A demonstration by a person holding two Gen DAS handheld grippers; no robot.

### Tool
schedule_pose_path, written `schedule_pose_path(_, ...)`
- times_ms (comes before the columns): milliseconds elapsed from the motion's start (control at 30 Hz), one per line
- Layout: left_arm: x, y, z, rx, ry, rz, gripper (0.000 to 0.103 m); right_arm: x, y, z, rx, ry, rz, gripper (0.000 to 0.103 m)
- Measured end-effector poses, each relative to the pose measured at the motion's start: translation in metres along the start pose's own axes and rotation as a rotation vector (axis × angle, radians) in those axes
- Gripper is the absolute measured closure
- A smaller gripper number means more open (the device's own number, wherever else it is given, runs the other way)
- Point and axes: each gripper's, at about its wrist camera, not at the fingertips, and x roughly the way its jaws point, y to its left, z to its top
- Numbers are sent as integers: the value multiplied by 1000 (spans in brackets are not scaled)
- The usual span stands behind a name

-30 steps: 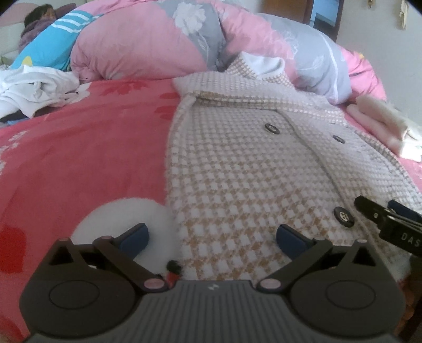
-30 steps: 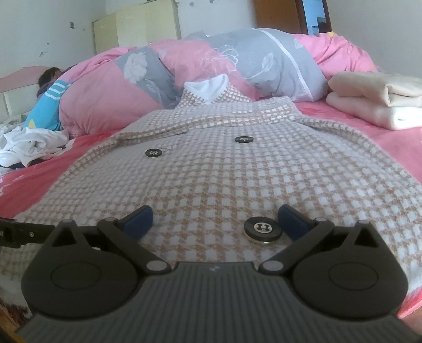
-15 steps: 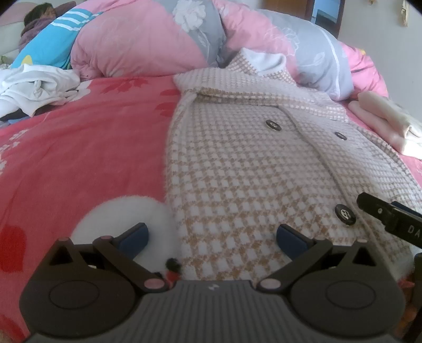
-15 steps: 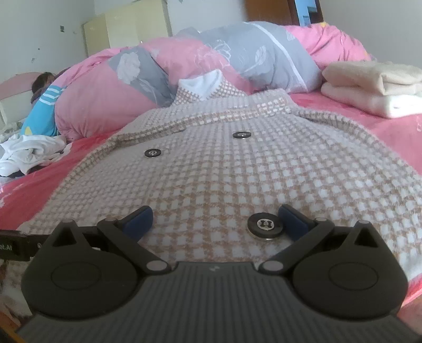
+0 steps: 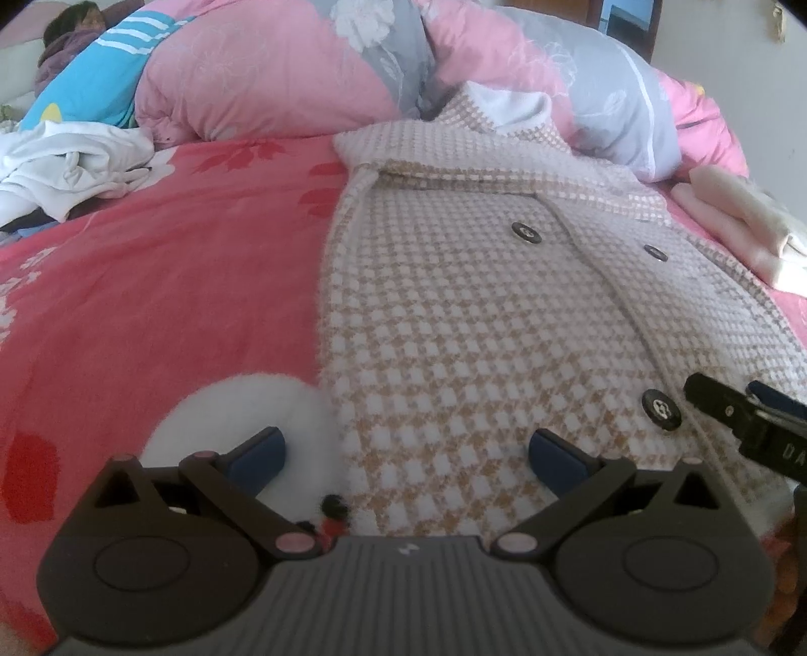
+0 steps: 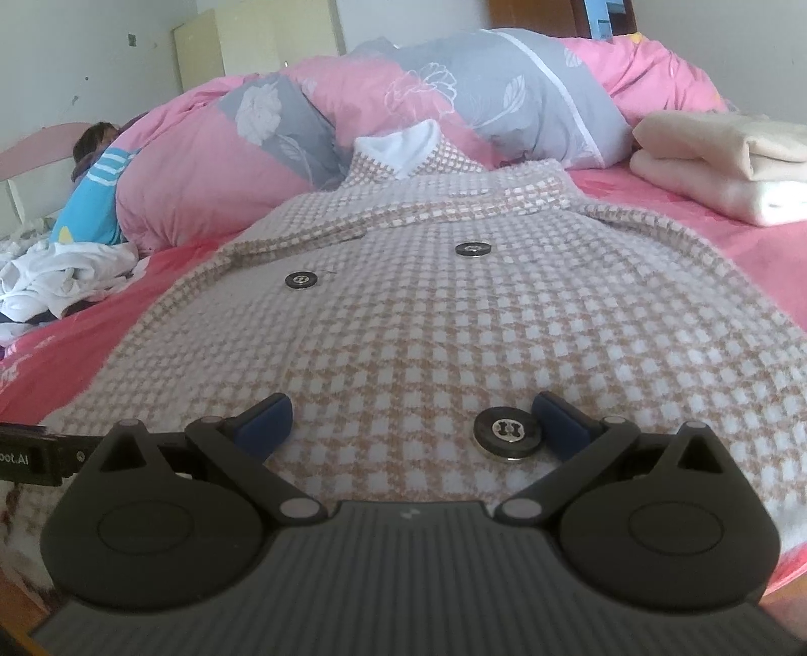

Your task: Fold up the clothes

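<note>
Both grippers [image 5: 406,456] [image 6: 411,421] spread over coat [image 5: 479,313]

Daylit room: white walls [image 6: 101,45], cream cabinet [image 6: 262,45], pink bedsheet [image 5: 166,282], bunched pink-grey quilt [image 6: 454,101].

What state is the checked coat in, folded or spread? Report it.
Spread. The checked coat lies flat and buttoned on the bed, collar to hem showing, no fold.
</note>
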Motion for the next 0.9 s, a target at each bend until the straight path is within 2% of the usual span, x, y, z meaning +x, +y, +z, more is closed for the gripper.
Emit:
schedule_pose_path(67, -4, 1, 2, -6, -5, 5, 0, -1, -1, -2, -1, -12, 4, 1)
schedule_pose_path(167, -19, 1, 5, -17, -83, 37, 0, -1, -1, -5, 1, -31, 9, 1)
schedule_pose_path(267, -32, -4, 14, -2, -154, 35, 0, -1, -1, -5, -3, -31, 7, 1)
schedule_pose_path(467, -33, -37, 39, 105, -239, 26, 0, 0, 0, -5, -7, -30, 8, 1)
schedule_pose_path(533, -26, -45, 48, 103, -238, 2, 0, 0, 0, -7, -11, -33, 9, 1)
schedule_pose_path(700, 9, -56, 54, 103, -183, 0, 0, -1, -1, -9, -12, -41, 16, 1)
schedule_pose_path(833, 46, -59, 47, 96, -39, 7, 0, -1, -1, -10, -16, -47, 19, 1)
schedule_pose_path(900, 48, -60, 39, 106, -78, 11, 0, -1, -1, -12, -16, -51, 20, 1)
